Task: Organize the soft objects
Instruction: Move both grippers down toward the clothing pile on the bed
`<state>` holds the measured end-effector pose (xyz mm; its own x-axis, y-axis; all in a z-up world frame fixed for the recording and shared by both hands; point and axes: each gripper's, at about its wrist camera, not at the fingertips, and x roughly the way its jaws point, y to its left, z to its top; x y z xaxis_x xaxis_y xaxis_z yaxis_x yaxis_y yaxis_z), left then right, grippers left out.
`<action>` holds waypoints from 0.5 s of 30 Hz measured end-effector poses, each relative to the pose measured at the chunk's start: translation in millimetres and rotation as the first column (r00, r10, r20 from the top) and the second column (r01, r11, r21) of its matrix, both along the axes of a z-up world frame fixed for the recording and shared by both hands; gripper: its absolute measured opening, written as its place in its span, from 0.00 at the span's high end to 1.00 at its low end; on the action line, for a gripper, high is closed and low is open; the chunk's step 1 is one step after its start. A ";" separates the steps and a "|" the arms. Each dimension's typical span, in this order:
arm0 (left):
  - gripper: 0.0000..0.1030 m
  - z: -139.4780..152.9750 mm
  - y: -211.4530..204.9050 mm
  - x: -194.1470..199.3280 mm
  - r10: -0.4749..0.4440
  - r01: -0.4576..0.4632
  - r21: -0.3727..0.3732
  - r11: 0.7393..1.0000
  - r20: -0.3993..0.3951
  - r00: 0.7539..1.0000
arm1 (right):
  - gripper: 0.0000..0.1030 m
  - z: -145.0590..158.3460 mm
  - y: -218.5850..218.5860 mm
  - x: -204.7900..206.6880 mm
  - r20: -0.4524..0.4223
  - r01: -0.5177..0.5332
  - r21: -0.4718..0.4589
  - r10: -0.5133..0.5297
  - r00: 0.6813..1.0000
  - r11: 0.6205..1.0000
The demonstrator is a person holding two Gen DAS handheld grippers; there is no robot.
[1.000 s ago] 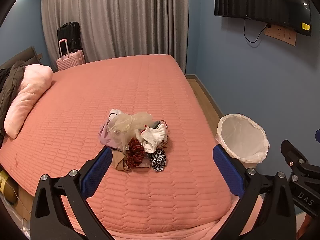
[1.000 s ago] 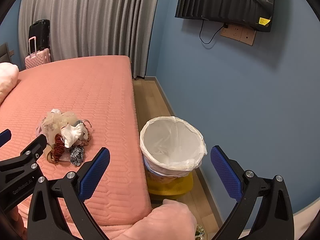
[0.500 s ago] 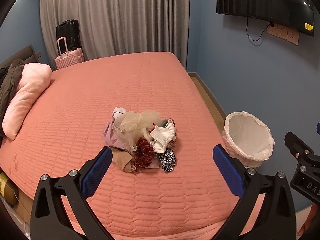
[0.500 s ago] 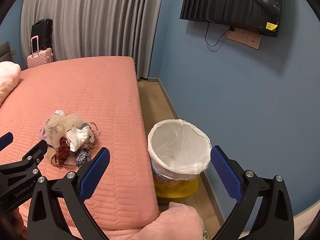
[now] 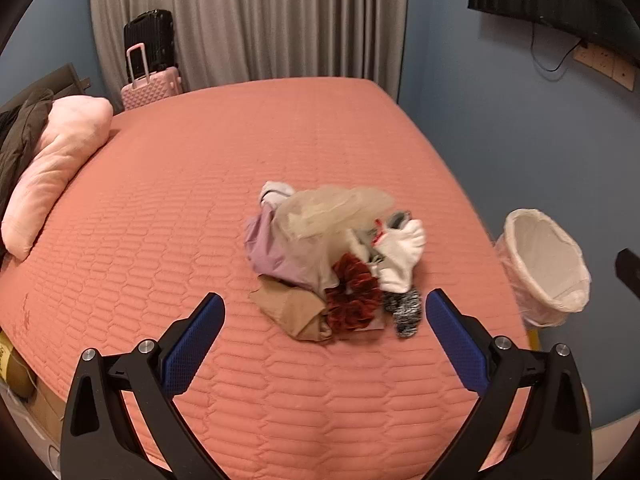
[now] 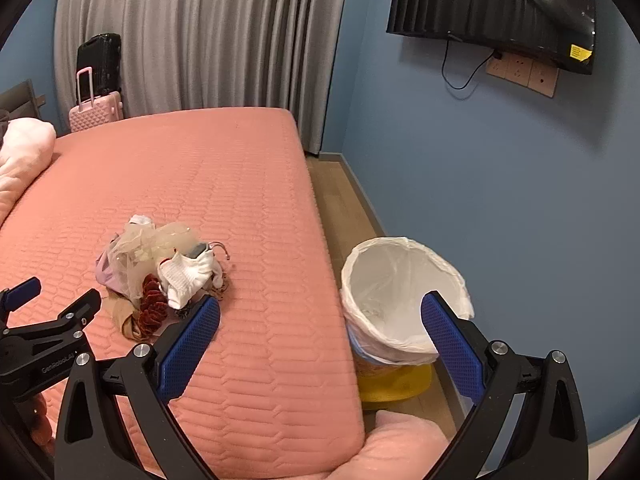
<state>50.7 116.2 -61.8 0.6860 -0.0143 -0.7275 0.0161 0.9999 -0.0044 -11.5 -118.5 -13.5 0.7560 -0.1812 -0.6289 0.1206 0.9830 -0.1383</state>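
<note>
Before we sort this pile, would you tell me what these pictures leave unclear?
- Bottom of the pile: left wrist view, covered by upper items and blurred.
- Grey piece: right wrist view, mostly under the white sock.
- Bin base: right wrist view, hidden by the liner.
- Dark coat: left wrist view, cut off at the edge.

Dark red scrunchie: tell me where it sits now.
The dark red scrunchie lies at the pile's near edge on the bed, between the tan cloth and the speckled sock.
</note>
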 end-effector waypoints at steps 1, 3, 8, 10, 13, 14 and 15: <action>0.07 -9.0 8.9 4.3 0.009 -0.009 -0.004 1.000 -0.021 1.000 | 0.06 -5.6 4.0 4.3 -0.007 -0.008 0.006 0.008 1.000 1.000; 0.07 -27.0 26.5 12.8 0.029 -0.030 -0.022 0.999 -0.063 0.998 | 0.06 -18.3 12.9 14.1 -0.022 -0.028 0.022 0.028 0.999 0.999; 0.07 -60.5 54.1 28.6 0.046 -0.056 -0.075 0.996 -0.120 0.992 | 0.06 -45.9 31.9 39.6 -0.067 -0.061 0.063 0.066 0.996 0.996; 0.07 -68.7 58.7 33.8 0.035 -0.048 -0.093 0.995 -0.137 0.990 | 0.06 -55.8 42.5 49.5 -0.081 -0.076 0.062 0.081 0.993 0.995; 0.07 -79.1 59.6 42.2 0.036 -0.053 -0.103 0.993 -0.162 0.986 | 0.06 -67.2 58.9 62.5 -0.091 -0.107 0.058 0.112 0.990 0.993; 0.07 -83.0 60.2 45.1 0.043 -0.061 -0.103 0.993 -0.173 0.984 | 0.06 -70.9 64.6 66.8 -0.097 -0.118 0.056 0.123 0.988 0.991; 0.07 -86.7 60.8 48.7 0.048 -0.070 -0.114 0.991 -0.186 0.981 | 0.08 -73.6 68.9 70.2 -0.102 -0.129 0.058 0.135 0.986 0.990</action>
<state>99.4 177.0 -148.5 0.5442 -0.0718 -0.8358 -0.0551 0.9911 -0.1210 58.8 -49.6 -87.1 0.7005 -0.0498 -0.7119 -0.0234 0.9954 -0.0926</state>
